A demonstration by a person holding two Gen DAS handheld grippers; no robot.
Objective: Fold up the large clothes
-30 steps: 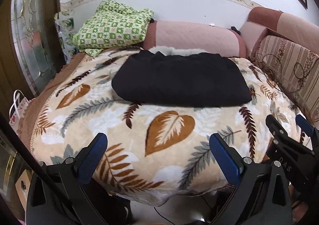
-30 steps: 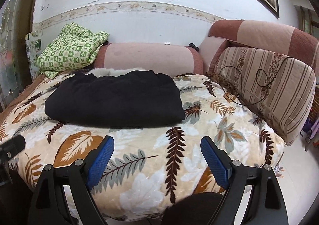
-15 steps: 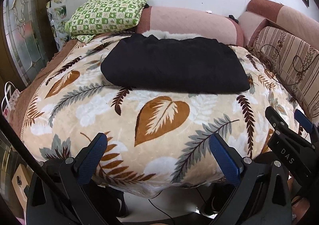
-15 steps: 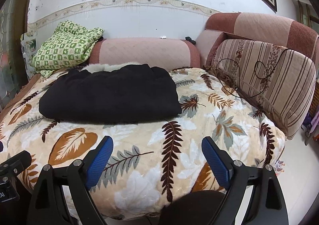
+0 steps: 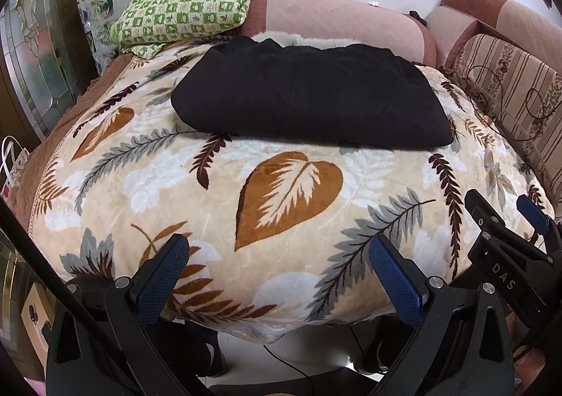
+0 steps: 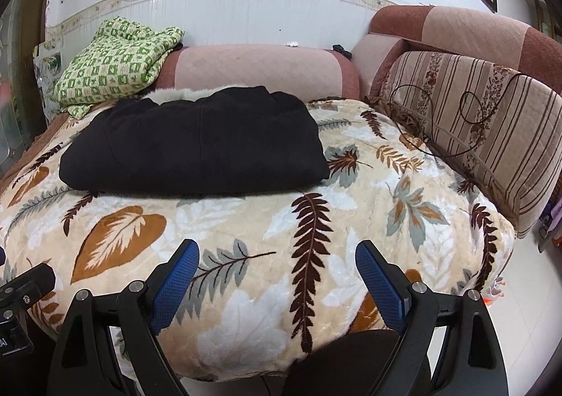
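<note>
Black coat [image 5: 309, 93] lies folded flat on the leaf-print blanket [image 5: 288, 192], well ahead of both tongs, left [image 5: 277, 276] and right [image 6: 277, 276], which gape wide and empty, seemingly done.

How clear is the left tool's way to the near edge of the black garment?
Probably clear, yes. The left tool is open and empty, and only bare leaf blanket lies between it and the black garment.
</note>
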